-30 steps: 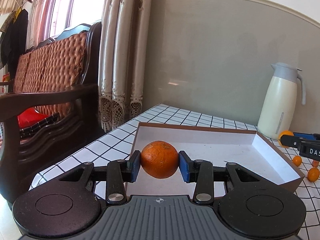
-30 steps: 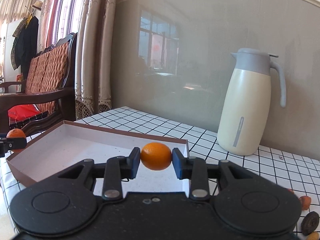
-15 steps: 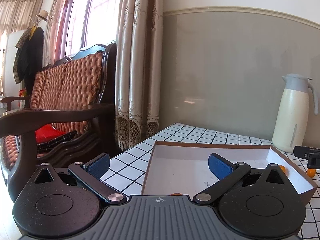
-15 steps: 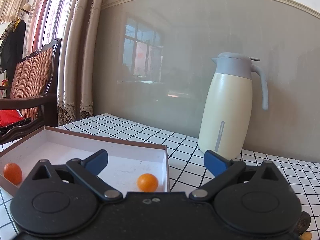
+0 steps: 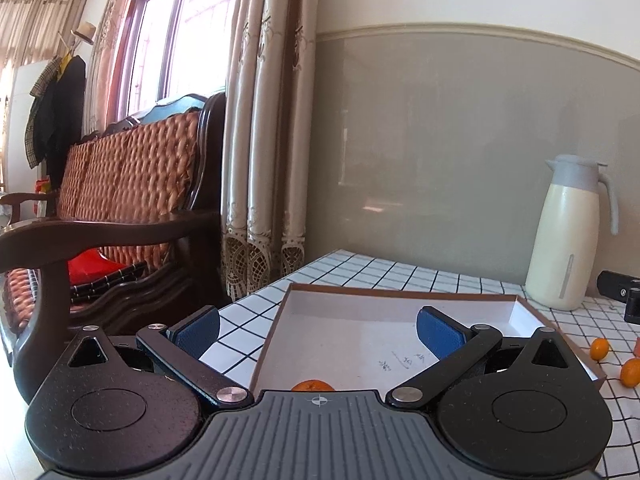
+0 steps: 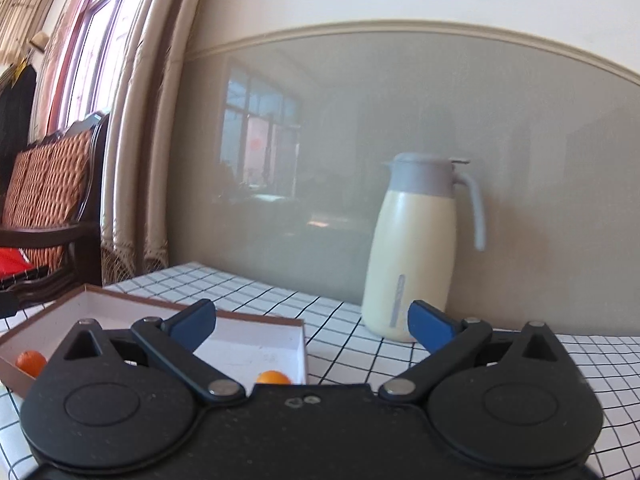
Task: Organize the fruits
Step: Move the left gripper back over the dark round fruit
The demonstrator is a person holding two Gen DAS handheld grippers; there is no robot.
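Note:
A shallow brown box with a white inside (image 5: 400, 300) lies on the checked table. My left gripper (image 5: 318, 330) is open and empty above its near left part; an orange (image 5: 312, 385) lies in the box just under it, mostly hidden by the gripper body. My right gripper (image 6: 310, 322) is open and empty, raised over the box's right end (image 6: 302, 344). In the right wrist view a small orange fruit (image 6: 273, 377) lies in the box's right corner and the larger orange (image 6: 31, 361) at its left end.
A cream thermos jug (image 5: 570, 232) (image 6: 420, 248) stands on the table by the grey wall. Small orange fruits (image 5: 599, 349) lie on the cloth right of the box. A wooden sofa (image 5: 120, 208) and curtains (image 5: 260, 140) stand left of the table's edge.
Both grippers opened and let their fruits drop into the box, then rose and drew back. The orange and the small fruit now lie in the box.

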